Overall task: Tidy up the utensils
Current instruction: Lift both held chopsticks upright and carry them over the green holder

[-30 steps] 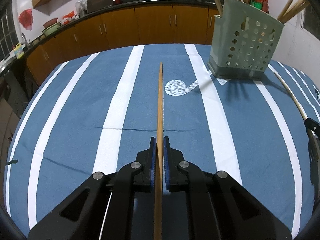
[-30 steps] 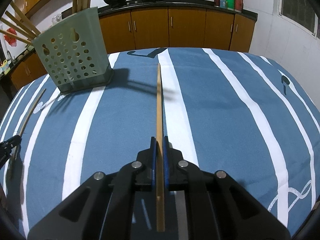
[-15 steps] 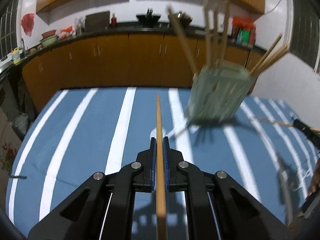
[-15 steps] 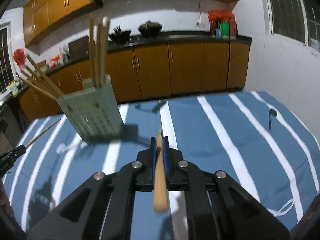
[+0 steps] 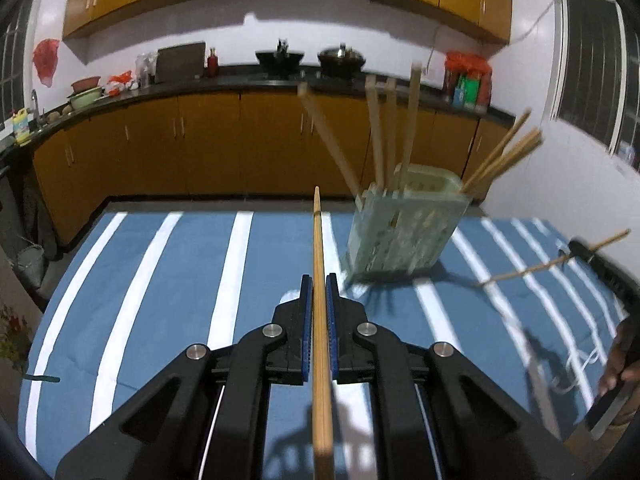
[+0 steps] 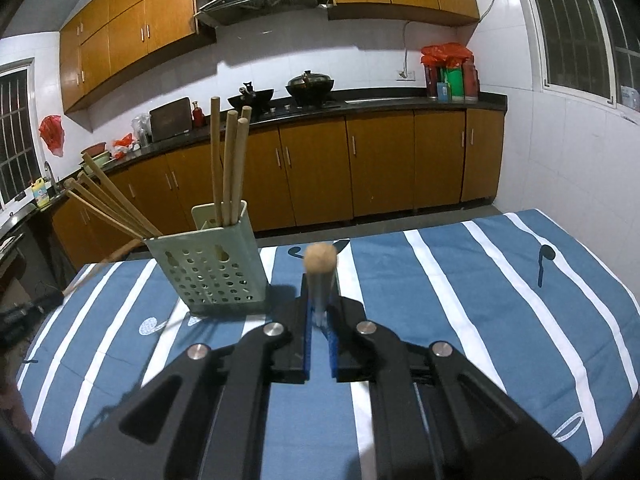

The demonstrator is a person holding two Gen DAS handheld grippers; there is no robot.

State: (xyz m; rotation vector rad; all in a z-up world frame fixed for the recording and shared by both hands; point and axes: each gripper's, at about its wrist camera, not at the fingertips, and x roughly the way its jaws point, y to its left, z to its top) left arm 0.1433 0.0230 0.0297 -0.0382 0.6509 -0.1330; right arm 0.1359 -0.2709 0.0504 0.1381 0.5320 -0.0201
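Note:
A pale green perforated utensil holder (image 5: 404, 228) (image 6: 212, 268) stands on the blue striped tablecloth with several wooden chopsticks in it. My left gripper (image 5: 319, 280) is shut on a wooden chopstick (image 5: 318, 264) that points forward, left of the holder and above the table. My right gripper (image 6: 319, 280) is shut on another wooden chopstick (image 6: 319, 266), seen end-on, tilted up toward the camera, right of the holder. The right gripper and its chopstick (image 5: 552, 266) also show at the right of the left wrist view.
The table with the blue and white striped cloth (image 6: 460, 300) fills the foreground. Kitchen cabinets (image 6: 320, 168) and a counter with woks (image 6: 310, 82) run behind it. A white wall with a window (image 6: 580, 28) is to the right.
Both grippers have lifted their chopsticks off the tablecloth and risen. The right chopstick has tilted up until it points at the camera. The holder now sits lower in both views.

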